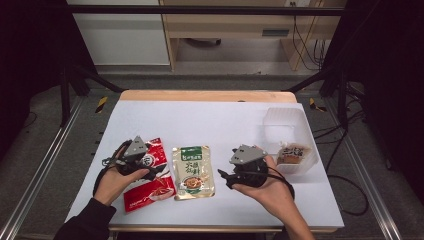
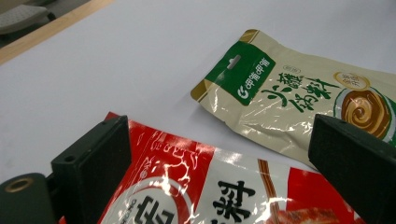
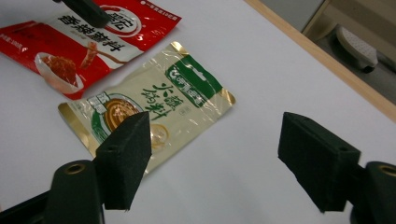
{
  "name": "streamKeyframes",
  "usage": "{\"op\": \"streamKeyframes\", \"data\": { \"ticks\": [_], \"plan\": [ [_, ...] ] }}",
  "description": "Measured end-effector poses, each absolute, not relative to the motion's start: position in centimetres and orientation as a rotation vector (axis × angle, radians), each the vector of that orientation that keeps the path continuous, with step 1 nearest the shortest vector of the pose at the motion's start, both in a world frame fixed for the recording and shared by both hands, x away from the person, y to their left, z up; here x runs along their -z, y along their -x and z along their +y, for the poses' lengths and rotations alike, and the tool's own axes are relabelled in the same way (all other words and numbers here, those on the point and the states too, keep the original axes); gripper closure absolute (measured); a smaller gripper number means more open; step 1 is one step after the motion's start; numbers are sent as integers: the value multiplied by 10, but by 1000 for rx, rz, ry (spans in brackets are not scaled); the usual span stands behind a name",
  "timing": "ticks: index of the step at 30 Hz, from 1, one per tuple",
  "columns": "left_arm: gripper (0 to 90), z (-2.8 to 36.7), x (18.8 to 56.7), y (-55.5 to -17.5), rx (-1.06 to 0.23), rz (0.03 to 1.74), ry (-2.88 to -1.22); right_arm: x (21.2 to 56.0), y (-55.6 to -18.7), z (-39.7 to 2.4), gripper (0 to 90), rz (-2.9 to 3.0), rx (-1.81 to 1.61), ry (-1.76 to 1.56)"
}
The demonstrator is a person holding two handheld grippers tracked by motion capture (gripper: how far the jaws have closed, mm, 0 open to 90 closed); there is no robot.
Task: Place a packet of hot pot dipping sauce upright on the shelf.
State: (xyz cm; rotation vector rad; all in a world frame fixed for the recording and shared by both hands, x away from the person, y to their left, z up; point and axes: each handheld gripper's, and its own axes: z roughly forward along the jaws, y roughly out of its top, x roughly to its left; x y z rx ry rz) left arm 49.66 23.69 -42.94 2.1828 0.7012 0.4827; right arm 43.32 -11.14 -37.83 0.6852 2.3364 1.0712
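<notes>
Black, both pairs of jaws, and both spread wide with nothing between the pads. Left gripper (image 1: 159,172) held over the red pouch (image 1: 150,175), seemingly not gripping it; in the left gripper view (image 2: 219,158) jaws standing either side of that pouch's (image 2: 215,186) glossy face. Right gripper (image 1: 223,177) held low just right of the cream pouch (image 1: 193,171), jaws pointing left toward it; in the right gripper view (image 3: 212,161) bare white cover between the jaws, with the cream pouch (image 3: 149,102) just beyond the left-hand jaw. Grey plate on top of each gripper, cable trailing from each, a hand wrapped round each body: left hand (image 1: 112,185), right hand (image 1: 270,187).

Red pouch and cream pouch flat, side by side near the front edge, close but apart in the high view; red one angled, its far corner under the left gripper. Green header with a hang slot on the cream pouch (image 2: 299,93), seen in the left gripper view.

Clear tub (image 1: 287,120) at the right of the table (image 1: 210,117), a small packet (image 1: 294,153) inside at its near end. White cover over the table, wooden edge showing at the far side. Shelving (image 1: 240,25) and cables on the floor beyond.
</notes>
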Motion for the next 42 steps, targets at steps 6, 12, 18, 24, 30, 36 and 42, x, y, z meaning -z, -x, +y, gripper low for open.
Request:
{"op": "streamKeyframes", "data": {
  "ticks": [6,12,18,24,30,36,42],
  "plan": [
    [61,217,438,-518,-417,670,-2249,400,-442,-86,290,2342,-1066,-679],
    [63,206,444,-539,-372,677,-2268,421,-447,-68,296,2309,-1047,-664],
    [72,204,453,-549,-347,679,-2299,438,-443,-58,296,2318,-1063,-668],
    [85,200,460,-552,-314,673,-2324,443,-438,-57,295,2336,-1060,-675],
    [94,193,465,-557,-289,664,-2334,446,-433,-58,295,2342,-1051,-675],
    [108,192,468,-558,-256,668,-2344,448,-432,-57,293,2350,-1057,-675],
    [163,190,468,-556,-218,661,-2350,448,-432,-59,288,2354,-1059,-679]
  ]
}}
